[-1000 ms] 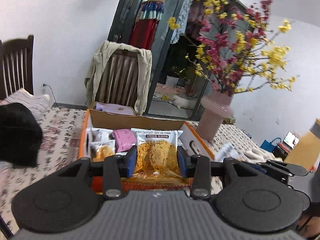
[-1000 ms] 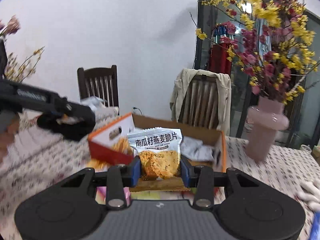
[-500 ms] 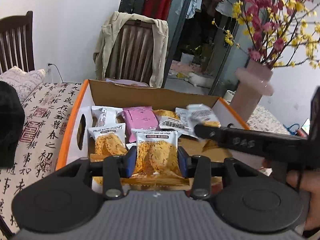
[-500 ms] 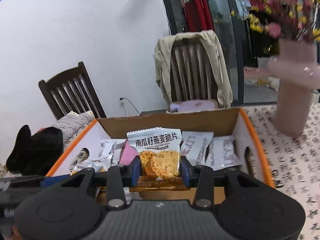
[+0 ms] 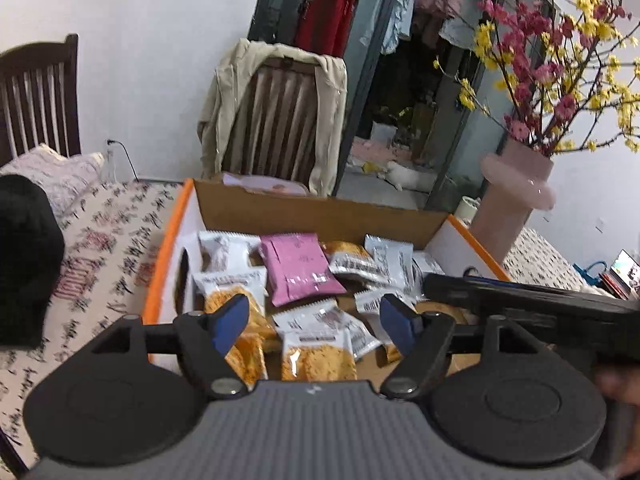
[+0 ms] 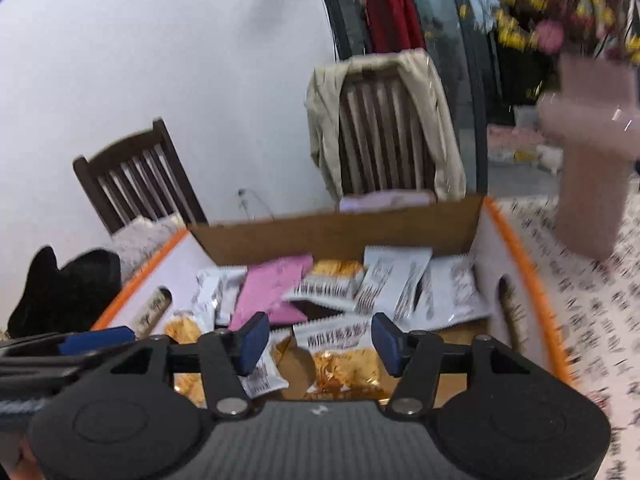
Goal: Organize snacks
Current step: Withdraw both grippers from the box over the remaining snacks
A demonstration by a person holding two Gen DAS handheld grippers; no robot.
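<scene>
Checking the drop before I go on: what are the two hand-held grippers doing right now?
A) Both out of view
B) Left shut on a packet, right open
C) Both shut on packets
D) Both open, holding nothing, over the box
D: the left gripper and right gripper both show spread blue pads with nothing between them, and packets such as the pink packet lie loose in the box below.

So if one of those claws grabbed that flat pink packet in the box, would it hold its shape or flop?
The flat pink foil packet would probably flop a bit: it looks thin and lies tilted across the other packets. Its glossy film may be slippery between the pads. It seems light, so a push would likely slide it within the orange-rimmed cardboard box.
</scene>
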